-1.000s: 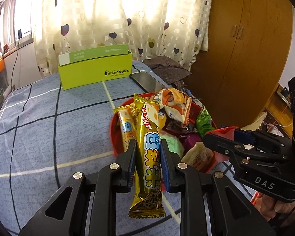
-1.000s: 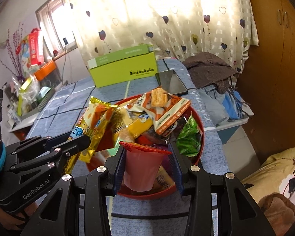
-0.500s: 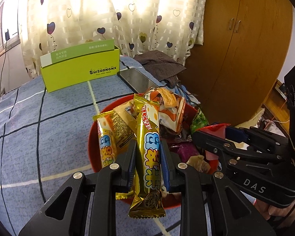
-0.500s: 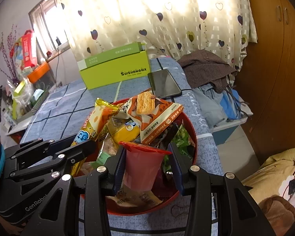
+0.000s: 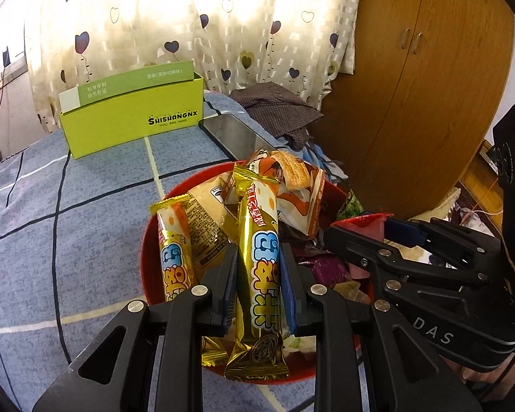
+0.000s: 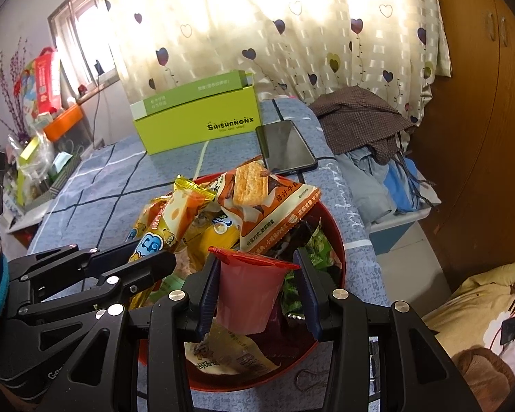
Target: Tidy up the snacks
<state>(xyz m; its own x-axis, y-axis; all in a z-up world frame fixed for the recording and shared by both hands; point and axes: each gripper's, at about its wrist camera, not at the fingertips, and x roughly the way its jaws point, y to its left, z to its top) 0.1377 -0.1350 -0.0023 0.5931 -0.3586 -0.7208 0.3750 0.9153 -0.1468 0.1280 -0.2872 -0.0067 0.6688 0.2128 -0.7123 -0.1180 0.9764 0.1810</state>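
Observation:
My left gripper (image 5: 258,274) is shut on a long gold snack bar (image 5: 260,257) and holds it upright over the red bowl (image 5: 147,243). A second gold bar (image 5: 173,250) lies in the bowl to its left. My right gripper (image 6: 255,285) is shut on a red jelly cup (image 6: 249,295) with a red foil lid, held above the red bowl (image 6: 338,240). The bowl is heaped with snack packets, topped by an orange cracker bag (image 6: 271,206). The left gripper (image 6: 144,257) shows in the right wrist view with the gold bar; the right gripper (image 5: 353,233) shows in the left wrist view.
A green open box (image 5: 134,123) stands at the back of the blue checked table (image 5: 68,223). A black phone (image 5: 237,137) lies between the box and the bowl. A dark cloth (image 5: 274,110), a wooden wardrobe (image 5: 422,86) and a cluttered side shelf (image 6: 41,137) surround the table.
Both grippers have moved over the bowl, each keeping its hold. The bowl now sits directly under the gold bar and the jelly cup.

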